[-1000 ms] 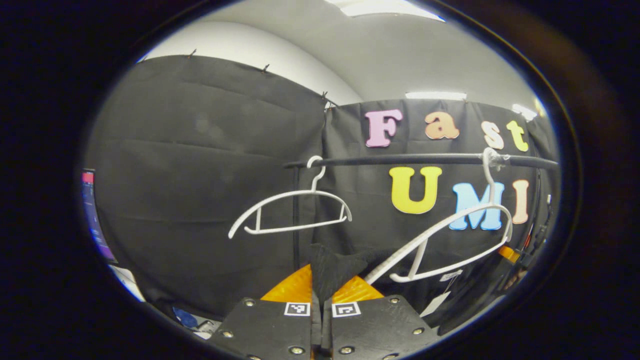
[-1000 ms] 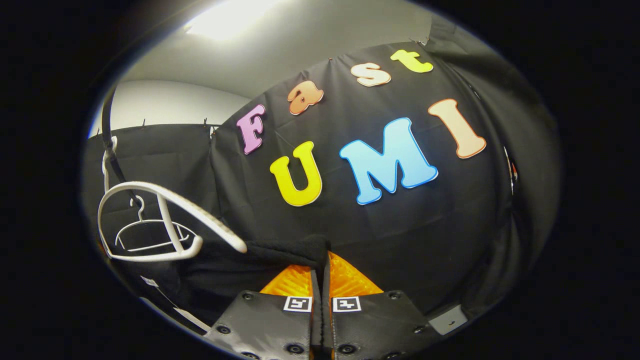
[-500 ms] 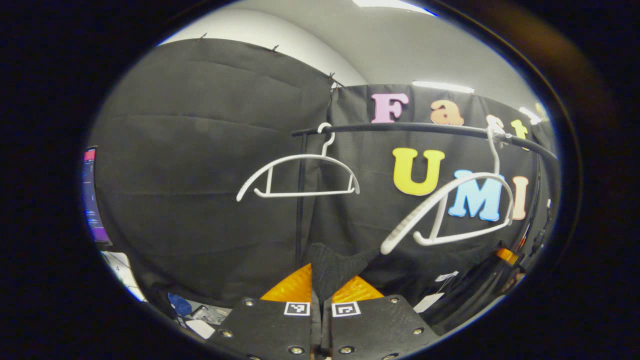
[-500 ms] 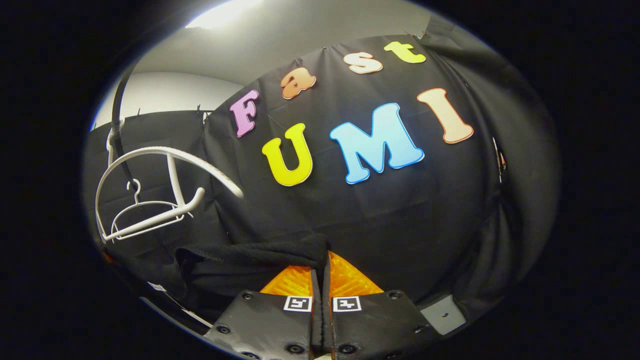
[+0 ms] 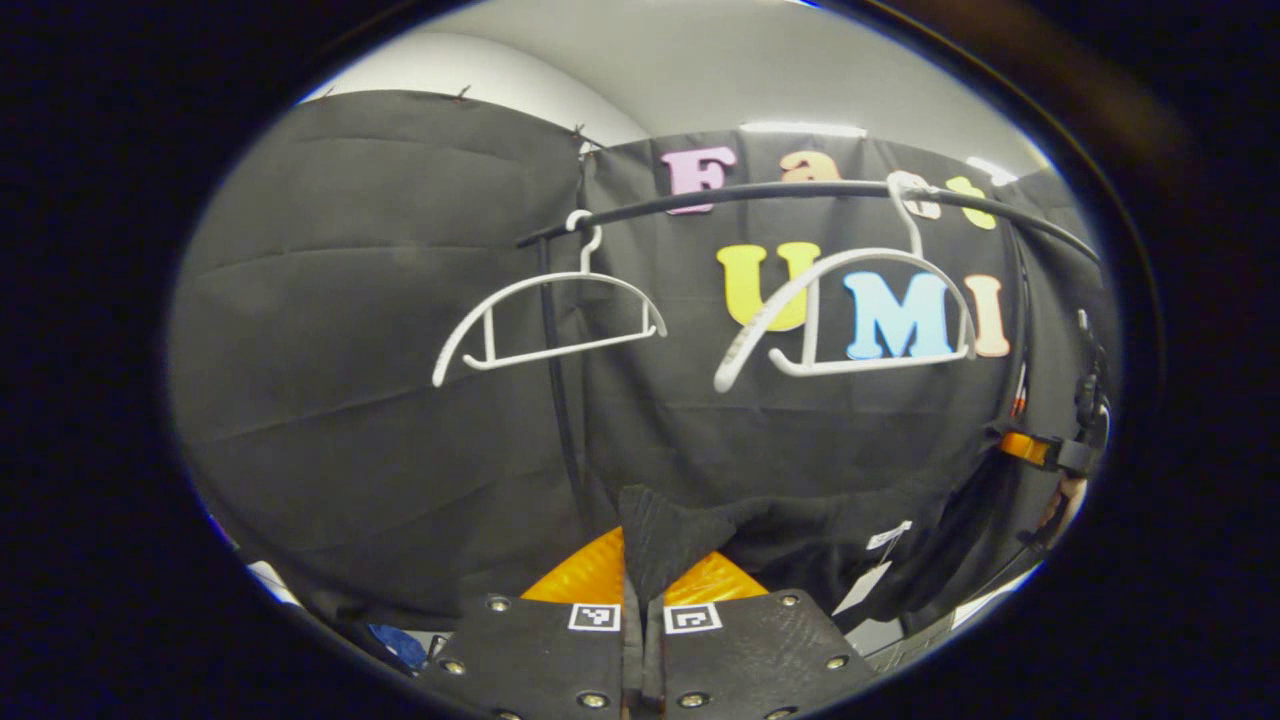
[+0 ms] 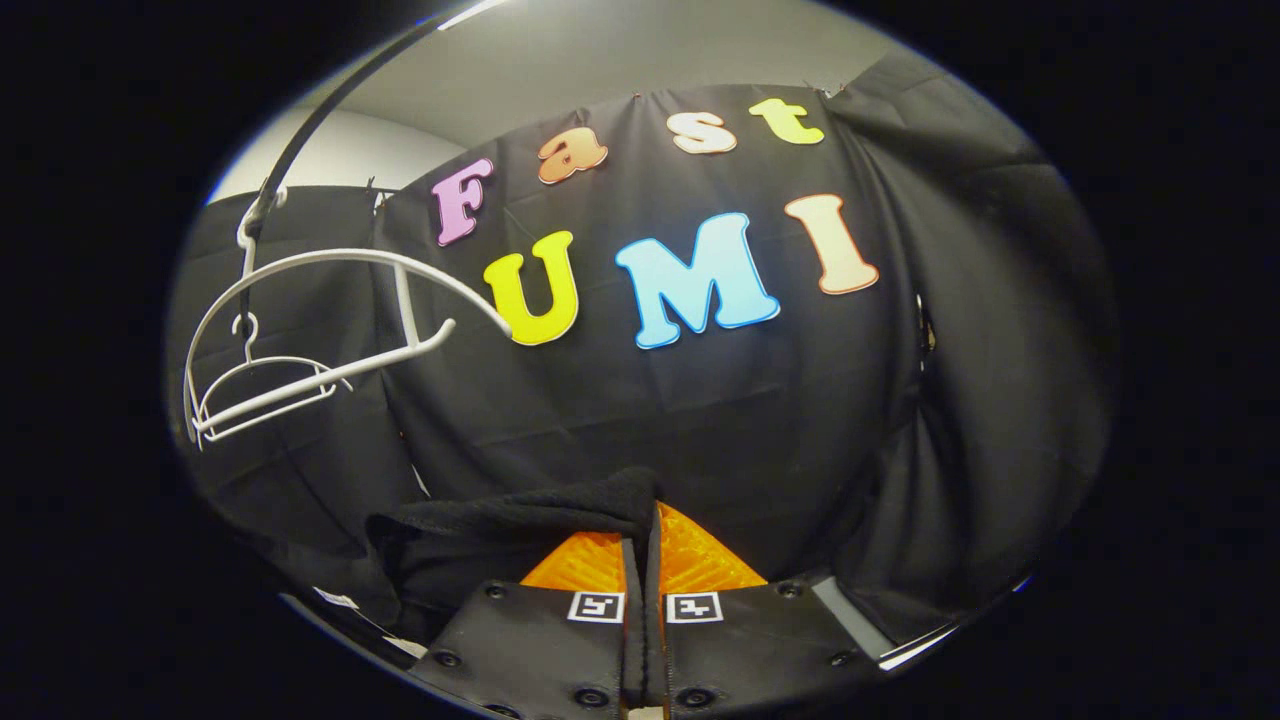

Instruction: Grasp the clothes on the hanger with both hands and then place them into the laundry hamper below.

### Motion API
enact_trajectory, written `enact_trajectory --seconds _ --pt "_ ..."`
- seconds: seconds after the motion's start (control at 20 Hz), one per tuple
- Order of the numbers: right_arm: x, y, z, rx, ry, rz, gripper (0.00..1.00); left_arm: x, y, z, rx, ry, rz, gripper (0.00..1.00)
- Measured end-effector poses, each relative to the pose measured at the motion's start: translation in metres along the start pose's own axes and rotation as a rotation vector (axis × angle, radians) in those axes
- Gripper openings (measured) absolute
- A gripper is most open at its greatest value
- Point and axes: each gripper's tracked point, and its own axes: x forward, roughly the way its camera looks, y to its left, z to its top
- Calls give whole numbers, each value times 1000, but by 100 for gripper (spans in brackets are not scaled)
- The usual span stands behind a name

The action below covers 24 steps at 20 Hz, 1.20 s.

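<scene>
A black garment with white tags hangs stretched between my two grippers, off its hanger. My left gripper is shut on one bunched corner of it. In the right gripper view, my right gripper is shut on another edge of the same black garment, which trails off to the left. The bare white hanger it came from hangs level on the black rail, above and right of the left gripper. That white hanger also appears upper left in the right gripper view.
A second empty white hanger hangs further left on the rail. A black upright post holds the rail. The other gripper and a hand show at the far right of the left gripper view. Black cloth walls close the booth behind.
Both grippers have come down and back with the garment. The garment has slipped free of the right hanger, which swung from tilted to level and now sits higher in both views.
</scene>
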Motion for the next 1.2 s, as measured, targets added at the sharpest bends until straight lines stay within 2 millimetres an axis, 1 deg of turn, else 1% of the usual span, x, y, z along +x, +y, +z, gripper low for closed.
enact_trajectory --seconds 0.05,0.1,0.2,0.25,0.3,0.4,0.45,0.5,0.55,0.6,0.65,0.7,0.75,0.85,1.05,1.15,1.2 --pt "-10 -1 -4 3 9 -18 1 0 -3 -5 13 7 -33 3" --pt "-20 0 -10 9 15 -35 0 -2 -6 -10 26 11 -68 2" --pt "-37 0 -20 -1 26 -70 1 1 -14 -22 34 25 -130 2" --pt "-44 1 -25 -13 31 -87 1 1 -20 -28 35 34 -159 1" --pt "-50 -1 -30 -28 37 -106 1 5 -25 -34 40 41 -187 2" --pt "-61 -7 -39 -53 51 -142 0 9 -36 -47 51 59 -238 2" --pt "-68 -10 -43 -54 59 -159 1 10 -41 -52 54 69 -265 2" --pt "-77 -12 -49 -54 65 -178 0 13 -45 -57 61 75 -291 2" --pt "-86 -16 -54 -53 71 -200 1 17 -48 -62 70 81 -318 2" --pt "-96 -19 -60 -50 81 -221 1 18 -51 -71 77 90 -343 2" --pt "-104 -22 -67 -49 92 -247 1 14 -54 -80 79 103 -371 2" --pt "-113 -25 -74 -52 100 -270 1 13 -58 -88 75 118 -401 2" --pt "-120 -28 -82 -53 111 -291 0 15 -60 -95 72 127 -429 1" --pt "-133 -32 -101 -42 148 -325 1 22 -67 -113 77 149 -478 0" --pt "-155 -32 -136 -5 225 -361 1 24 -82 -156 93 219 -542 2" --pt "-161 -31 -156 -3 271 -364 1 26 -86 -172 106 245 -560 1" --pt "-163 -30 -167 0 299 -362 2 24 -86 -176 104 254 -563 1"
